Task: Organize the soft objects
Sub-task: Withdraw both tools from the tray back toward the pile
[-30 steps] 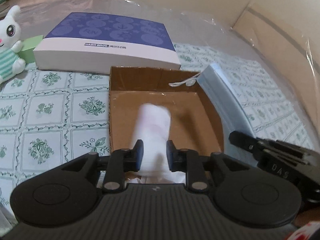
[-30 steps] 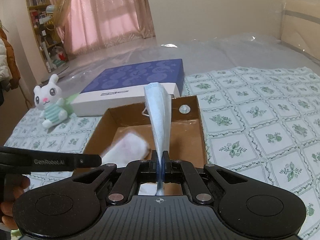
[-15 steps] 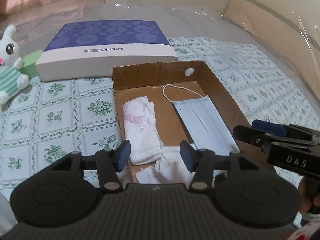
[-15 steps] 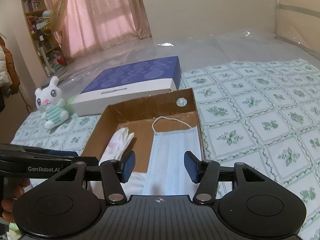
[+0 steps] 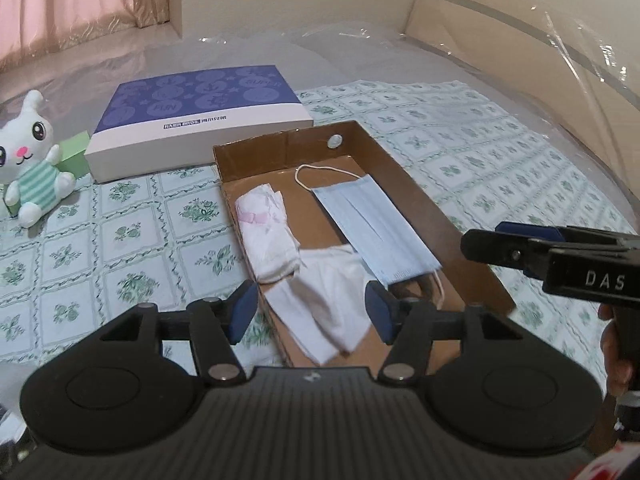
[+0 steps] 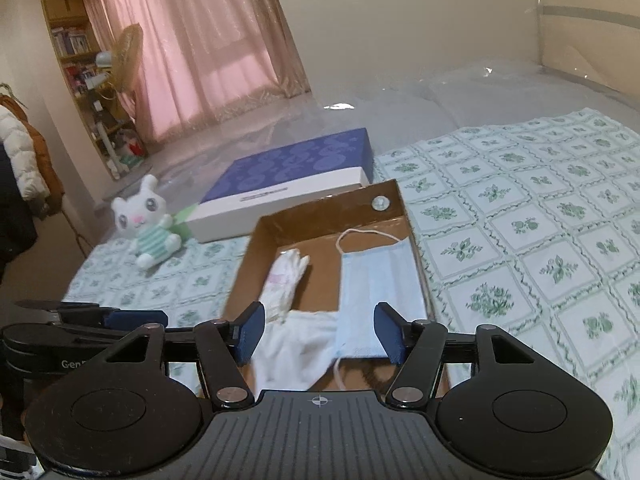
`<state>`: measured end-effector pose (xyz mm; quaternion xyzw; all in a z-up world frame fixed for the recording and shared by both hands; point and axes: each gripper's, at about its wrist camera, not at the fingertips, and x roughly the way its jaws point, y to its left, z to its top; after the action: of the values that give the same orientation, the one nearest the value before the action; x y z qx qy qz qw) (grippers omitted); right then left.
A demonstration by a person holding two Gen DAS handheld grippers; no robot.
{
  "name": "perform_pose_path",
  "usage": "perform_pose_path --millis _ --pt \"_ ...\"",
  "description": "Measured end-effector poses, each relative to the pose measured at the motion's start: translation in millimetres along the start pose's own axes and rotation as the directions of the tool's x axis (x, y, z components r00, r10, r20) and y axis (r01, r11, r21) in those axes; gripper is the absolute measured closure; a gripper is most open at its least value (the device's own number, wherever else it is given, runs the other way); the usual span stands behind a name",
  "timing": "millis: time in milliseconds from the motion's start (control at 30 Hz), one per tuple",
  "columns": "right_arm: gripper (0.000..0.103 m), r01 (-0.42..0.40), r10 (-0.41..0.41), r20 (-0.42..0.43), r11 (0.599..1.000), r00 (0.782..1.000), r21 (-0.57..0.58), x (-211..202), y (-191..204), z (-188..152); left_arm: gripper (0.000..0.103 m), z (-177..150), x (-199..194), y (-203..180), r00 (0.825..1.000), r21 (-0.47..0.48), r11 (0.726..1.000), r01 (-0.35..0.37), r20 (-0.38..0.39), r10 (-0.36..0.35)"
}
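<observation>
A shallow brown cardboard box (image 5: 404,168) (image 6: 320,210) lies on the flower-patterned cloth. Inside it rest a rolled white pad with pink marks (image 5: 266,236) (image 6: 286,280), a flat blue face mask (image 5: 372,226) (image 6: 380,276) and a crumpled white cloth (image 5: 332,300) (image 6: 296,346). My left gripper (image 5: 312,312) hovers above the box's near end, jaws opening, nothing between them. My right gripper (image 6: 320,332) hangs above the same end, jaws also opening and empty; it shows at the right edge of the left wrist view (image 5: 560,256).
A blue-and-white flat box (image 5: 200,120) (image 6: 296,184) lies behind the cardboard box. A white plush rabbit (image 5: 28,160) (image 6: 148,224) sits at the left beside a green block (image 5: 76,154). Clear plastic sheeting covers the bed beyond. A shelf, fan and curtains stand far left.
Both grippers let go: the white pad and the blue mask now lie in the box. Both jaws opened wide, and both grippers drew back and up from the box.
</observation>
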<state>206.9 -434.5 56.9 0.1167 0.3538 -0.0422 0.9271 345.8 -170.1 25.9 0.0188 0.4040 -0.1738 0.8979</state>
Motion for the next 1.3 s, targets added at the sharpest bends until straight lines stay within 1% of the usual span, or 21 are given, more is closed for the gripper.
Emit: perform_pose_path --millis 200,433,667,833,933,1100,1300 --pt "0.042 -0.014 0.013 0.025 1.0 1.0 0.011 -33 20 -15 0.046 -24 -47 4 0.999 0.006 1.0 0.019 0.028 -0.019" --pt "0.042 -0.009 0.007 0.049 0.999 0.999 0.034 -65 45 -37 0.045 -58 -102 17 0.998 0.01 1.0 -0.005 0.061 0.005" --pt "0.042 -0.036 0.031 0.054 0.996 0.998 0.08 -87 66 -59 0.044 -91 -149 42 0.996 -0.034 0.999 -0.04 0.082 0.043" --pt "0.042 -0.041 0.038 0.043 0.996 0.998 0.077 -98 85 -73 0.043 -109 -178 57 0.991 -0.059 0.996 -0.073 0.108 0.079" --pt "0.042 -0.044 0.042 0.031 0.997 0.999 0.056 -102 99 -82 0.041 -120 -191 65 0.988 -0.074 0.993 -0.097 0.113 0.105" --pt "0.042 -0.056 0.056 0.006 0.998 0.998 0.023 -106 119 -96 0.041 -144 -208 82 0.985 -0.12 0.983 -0.137 0.094 0.148" --pt "0.042 -0.088 0.087 -0.038 0.996 0.995 -0.03 -97 142 -110 0.041 -172 -226 108 0.975 -0.183 0.963 -0.199 0.061 0.213"
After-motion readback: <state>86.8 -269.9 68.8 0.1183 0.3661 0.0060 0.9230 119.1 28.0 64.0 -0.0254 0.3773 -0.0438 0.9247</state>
